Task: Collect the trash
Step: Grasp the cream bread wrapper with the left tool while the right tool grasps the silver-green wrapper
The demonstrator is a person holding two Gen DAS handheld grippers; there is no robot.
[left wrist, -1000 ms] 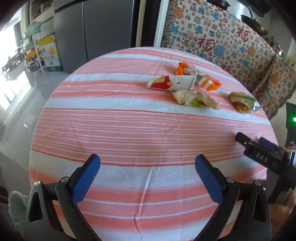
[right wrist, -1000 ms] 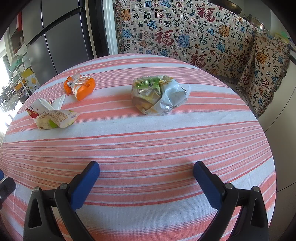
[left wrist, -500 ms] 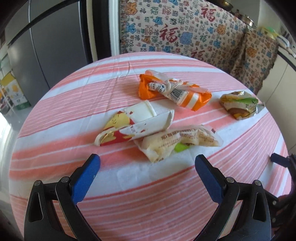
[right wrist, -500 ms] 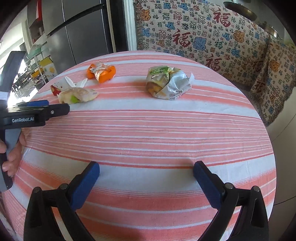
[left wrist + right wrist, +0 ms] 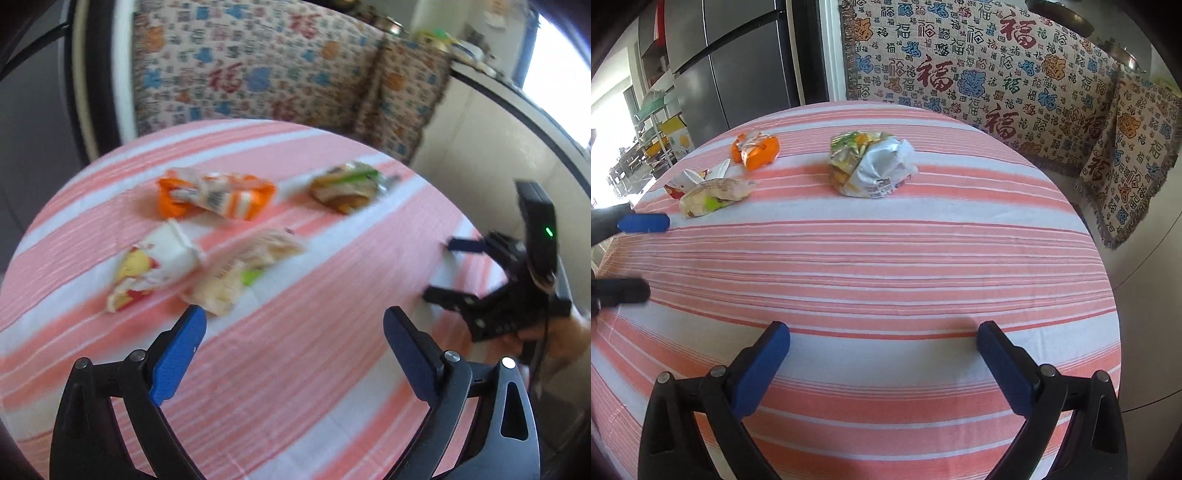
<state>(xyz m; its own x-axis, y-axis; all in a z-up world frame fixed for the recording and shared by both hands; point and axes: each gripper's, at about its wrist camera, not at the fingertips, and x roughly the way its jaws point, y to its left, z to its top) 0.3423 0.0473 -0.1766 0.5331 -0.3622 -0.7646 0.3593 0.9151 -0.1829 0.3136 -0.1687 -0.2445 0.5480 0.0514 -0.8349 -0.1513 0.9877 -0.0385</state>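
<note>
Several crumpled wrappers lie on a round table under a pink-and-white striped cloth [image 5: 886, 266]. In the left wrist view, a beige wrapper [image 5: 242, 275] sits just ahead of my open left gripper [image 5: 293, 334], a red-and-white one [image 5: 155, 267] to its left, an orange one [image 5: 216, 195] behind, and a green-and-silver one [image 5: 345, 186] far right. In the right wrist view, my right gripper [image 5: 882, 338] stands open over bare cloth, well short of the silver-green wrapper [image 5: 871, 168], the orange wrapper [image 5: 755, 151] and the beige wrapper [image 5: 714, 195]. The left gripper [image 5: 631, 254] shows at the left edge.
A patterned throw covers a sofa [image 5: 1015, 74] behind the table. A dark fridge [image 5: 738, 66] stands at the back left, with shelves [image 5: 653, 129] beside it. The right gripper [image 5: 517, 288], held in a hand, is at the table's right edge in the left wrist view.
My left gripper has swung right and nearer the wrappers; its view is blurred. The right gripper has barely moved. Both stay open.
</note>
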